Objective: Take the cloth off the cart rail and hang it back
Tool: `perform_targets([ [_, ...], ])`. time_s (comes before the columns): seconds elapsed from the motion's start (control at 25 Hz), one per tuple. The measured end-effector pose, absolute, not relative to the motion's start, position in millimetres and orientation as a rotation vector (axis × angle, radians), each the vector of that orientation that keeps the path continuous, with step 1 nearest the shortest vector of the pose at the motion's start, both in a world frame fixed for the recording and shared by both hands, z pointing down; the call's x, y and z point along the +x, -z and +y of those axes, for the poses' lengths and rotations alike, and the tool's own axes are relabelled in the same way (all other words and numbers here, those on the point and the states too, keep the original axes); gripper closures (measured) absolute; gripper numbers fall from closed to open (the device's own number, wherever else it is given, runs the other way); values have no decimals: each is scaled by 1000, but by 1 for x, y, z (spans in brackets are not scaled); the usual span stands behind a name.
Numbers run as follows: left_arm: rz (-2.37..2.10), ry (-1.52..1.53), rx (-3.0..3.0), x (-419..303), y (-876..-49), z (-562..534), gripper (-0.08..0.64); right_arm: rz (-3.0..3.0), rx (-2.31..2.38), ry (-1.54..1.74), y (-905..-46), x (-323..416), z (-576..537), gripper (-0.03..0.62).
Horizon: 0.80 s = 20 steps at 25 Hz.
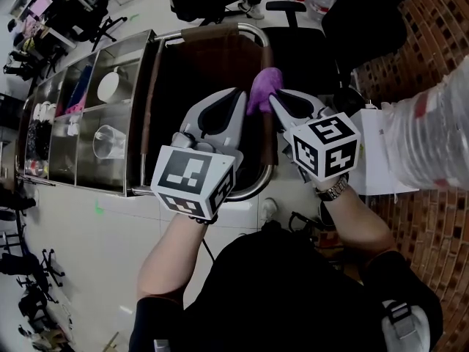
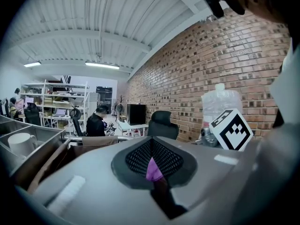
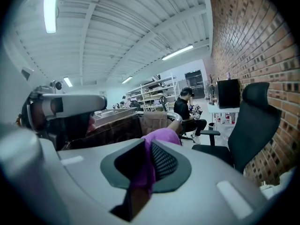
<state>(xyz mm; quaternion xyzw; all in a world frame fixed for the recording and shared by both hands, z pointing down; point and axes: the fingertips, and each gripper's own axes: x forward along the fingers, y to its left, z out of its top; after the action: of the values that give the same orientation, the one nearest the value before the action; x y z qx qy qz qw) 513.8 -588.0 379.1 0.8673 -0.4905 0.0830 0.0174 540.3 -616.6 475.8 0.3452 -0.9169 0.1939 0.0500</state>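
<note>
A purple cloth (image 1: 264, 86) lies bunched over the right side of the cart's curved metal rail (image 1: 220, 29). My right gripper (image 1: 273, 98) comes at it from the near right and is shut on the cloth (image 3: 161, 137), which fills the gap between its mesh pads. My left gripper (image 1: 239, 94) sits just left of it, its tips at the cloth's left edge. In the left gripper view its jaws (image 2: 151, 149) stand together with a sliver of purple cloth (image 2: 153, 170) between the pads. The rail (image 3: 180, 117) shows behind the cloth.
Inside the rail sits a dark brown bin (image 1: 198, 86). Left of it are steel compartments holding a white cup (image 1: 110, 85) and a clear glass (image 1: 110, 141). A black office chair (image 1: 293, 50), a brick wall (image 1: 410, 42) and a big plastic bottle (image 1: 429, 134) stand to the right.
</note>
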Motion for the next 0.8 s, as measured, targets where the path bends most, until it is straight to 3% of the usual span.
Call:
perform_targets([
  [0.36,-1556,-196,2734,503,-375,-550,558,-2871,1140,-427,-446,541,-583,560],
  [0.8,-1560,-68,2824,474,-332,-433,558,-2966,1238,-141,-357,523,-459,560],
])
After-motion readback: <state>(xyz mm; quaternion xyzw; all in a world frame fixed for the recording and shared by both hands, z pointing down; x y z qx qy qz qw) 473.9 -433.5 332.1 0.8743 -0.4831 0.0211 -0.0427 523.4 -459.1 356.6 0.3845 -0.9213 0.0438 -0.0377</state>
